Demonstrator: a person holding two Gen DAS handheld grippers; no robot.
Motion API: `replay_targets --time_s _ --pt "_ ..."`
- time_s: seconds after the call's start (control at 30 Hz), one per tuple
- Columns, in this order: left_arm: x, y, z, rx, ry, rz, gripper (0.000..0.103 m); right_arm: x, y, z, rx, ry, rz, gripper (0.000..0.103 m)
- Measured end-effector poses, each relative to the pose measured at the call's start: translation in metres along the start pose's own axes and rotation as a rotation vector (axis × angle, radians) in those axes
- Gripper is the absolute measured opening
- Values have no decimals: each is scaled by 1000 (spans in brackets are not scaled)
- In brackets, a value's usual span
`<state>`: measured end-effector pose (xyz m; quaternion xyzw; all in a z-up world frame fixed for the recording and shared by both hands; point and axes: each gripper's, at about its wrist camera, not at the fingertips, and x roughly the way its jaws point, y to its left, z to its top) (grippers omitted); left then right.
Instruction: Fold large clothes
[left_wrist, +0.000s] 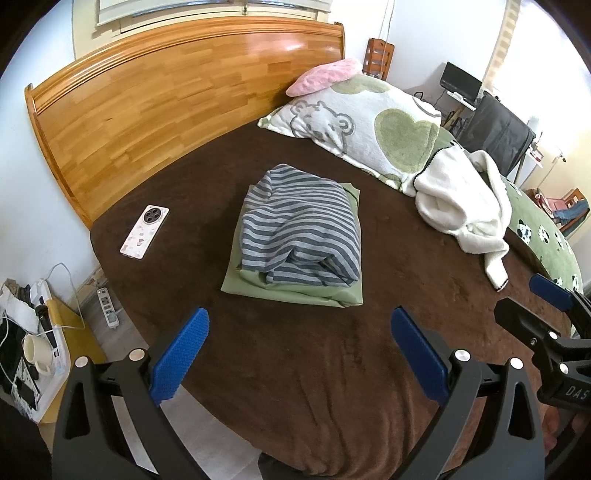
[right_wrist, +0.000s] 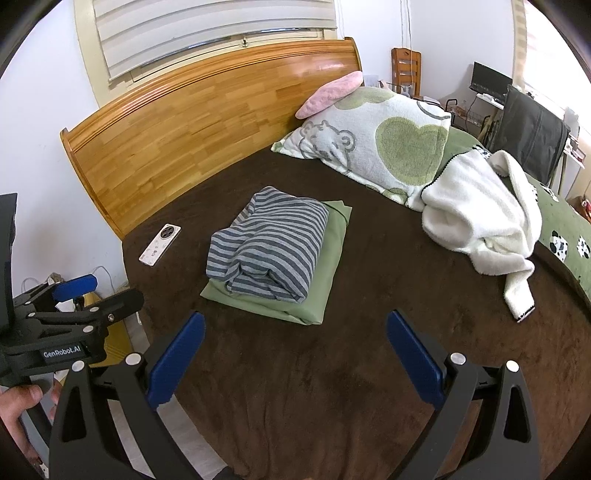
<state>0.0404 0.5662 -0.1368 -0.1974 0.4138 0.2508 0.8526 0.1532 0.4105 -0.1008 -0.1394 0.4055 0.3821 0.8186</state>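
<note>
A folded grey-striped garment (left_wrist: 301, 230) lies on top of a folded green garment (left_wrist: 295, 293) in the middle of the brown bed cover (left_wrist: 295, 350). The same pile shows in the right wrist view, striped (right_wrist: 267, 247) on green (right_wrist: 325, 258). An unfolded white fleece garment (left_wrist: 465, 199) (right_wrist: 480, 218) lies crumpled at the right by the pillow. My left gripper (left_wrist: 299, 328) is open and empty, held above the bed's near edge, short of the pile. My right gripper (right_wrist: 295, 332) is open and empty beside it.
A phone (left_wrist: 144, 232) (right_wrist: 160, 239) lies on the bed at the left. A bear-print pillow (left_wrist: 365, 122) and pink cushion (left_wrist: 325, 75) sit by the wooden headboard (left_wrist: 166, 96). A cluttered side table (left_wrist: 33, 350) stands left of the bed.
</note>
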Motion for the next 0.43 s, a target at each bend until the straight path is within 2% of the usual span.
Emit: replay_targets --time_s 0.43 --pt "-4 6 -6 -18 14 25 96 0 0 0 -1 2 1 97"
